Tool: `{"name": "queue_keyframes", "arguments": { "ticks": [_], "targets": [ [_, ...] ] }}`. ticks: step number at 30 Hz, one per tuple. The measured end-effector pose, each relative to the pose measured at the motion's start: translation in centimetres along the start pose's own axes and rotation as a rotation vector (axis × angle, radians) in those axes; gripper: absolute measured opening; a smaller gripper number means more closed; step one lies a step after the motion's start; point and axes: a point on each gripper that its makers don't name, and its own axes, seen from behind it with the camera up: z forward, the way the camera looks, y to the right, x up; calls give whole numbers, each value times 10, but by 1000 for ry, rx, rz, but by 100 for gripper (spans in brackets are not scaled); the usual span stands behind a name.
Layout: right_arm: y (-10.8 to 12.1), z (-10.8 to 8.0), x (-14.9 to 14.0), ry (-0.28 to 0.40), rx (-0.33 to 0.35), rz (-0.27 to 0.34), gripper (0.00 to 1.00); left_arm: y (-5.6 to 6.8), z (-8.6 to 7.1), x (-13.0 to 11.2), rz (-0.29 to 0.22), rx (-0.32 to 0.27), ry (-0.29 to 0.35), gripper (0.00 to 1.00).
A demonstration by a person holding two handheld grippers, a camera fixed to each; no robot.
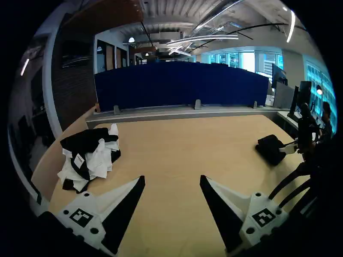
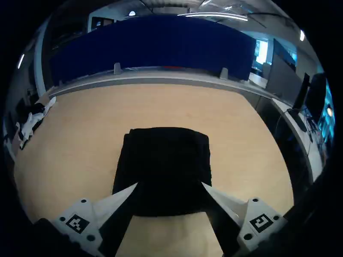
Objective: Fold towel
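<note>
The right gripper (image 2: 169, 185) is sitting with its fingers spread wide, straddling the near edge of the folded black towel (image 2: 165, 154), which is lying flat on the wooden table (image 2: 77, 141). The towel's edge is covering both fingertips, so I cannot tell whether they are touching the cloth or slipping under a layer. If they are catching a layer, pulling away is likely to drag the fold open or skew the towel. The left gripper (image 1: 171, 177) is hovering over bare table, fingers spread, holding nothing. Farther off to its left, a pile of black and white cloths (image 1: 88, 156) is lying jumbled, and the number of pieces in it is hard to make out. Beyond, a blue partition (image 1: 180, 85) is blocking much of the room behind.
</note>
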Motion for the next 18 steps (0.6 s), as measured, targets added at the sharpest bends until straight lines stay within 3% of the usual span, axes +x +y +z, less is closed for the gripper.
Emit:
{"name": "queue_keyframes", "arguments": {
  "ticks": [12, 18],
  "targets": [
    [2, 14, -21, -33, -6, -7, 96, 0, 0, 1, 0, 6, 1, 95],
    [0, 10, -14, -26, 0, 12, 96, 1, -2, 3, -2, 4, 4, 95]
  ]
}}
